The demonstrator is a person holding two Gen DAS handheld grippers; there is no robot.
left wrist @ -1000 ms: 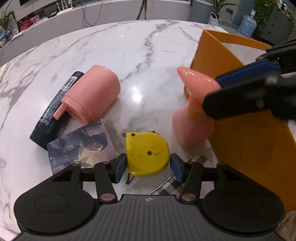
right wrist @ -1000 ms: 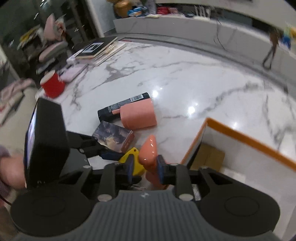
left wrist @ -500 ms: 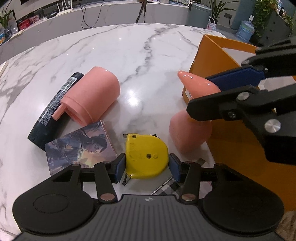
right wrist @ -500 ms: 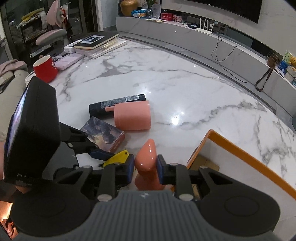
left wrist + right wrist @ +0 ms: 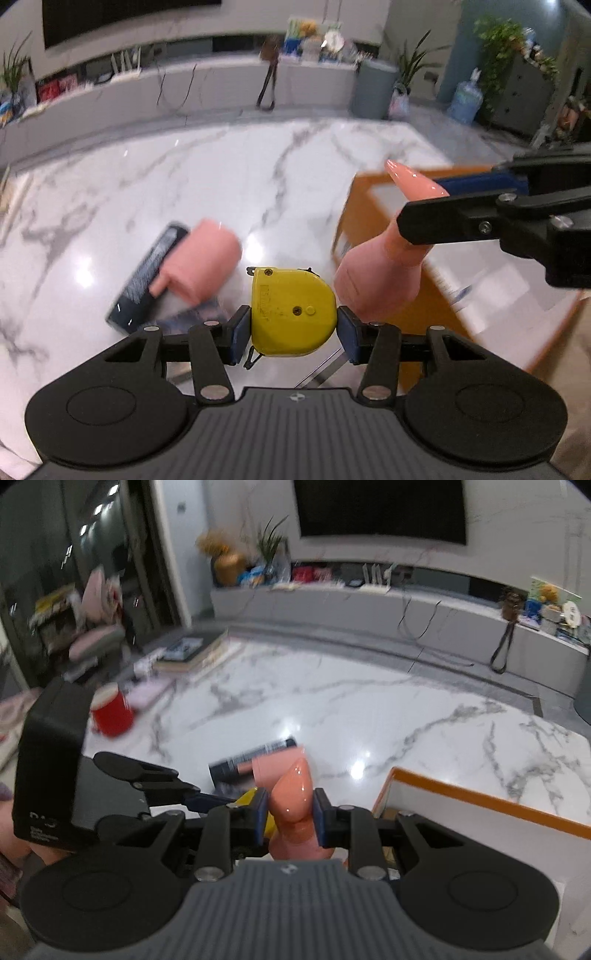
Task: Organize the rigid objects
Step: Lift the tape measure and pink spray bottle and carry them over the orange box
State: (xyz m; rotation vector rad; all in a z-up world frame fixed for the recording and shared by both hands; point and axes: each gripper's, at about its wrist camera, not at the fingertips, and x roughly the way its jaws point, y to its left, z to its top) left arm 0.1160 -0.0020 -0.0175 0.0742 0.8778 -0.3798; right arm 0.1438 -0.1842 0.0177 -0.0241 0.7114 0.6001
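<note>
The left gripper (image 5: 293, 326) has its jaws clenched on the yellow tape measure (image 5: 293, 310), which sits squarely between them. The right gripper (image 5: 290, 816) grasps the pink bottle (image 5: 293, 805) by its neck, jaws pressed against both sides. Beyond the right jaws sits the orange-rimmed box (image 5: 480, 797) on the marble counter (image 5: 369, 709).
</note>
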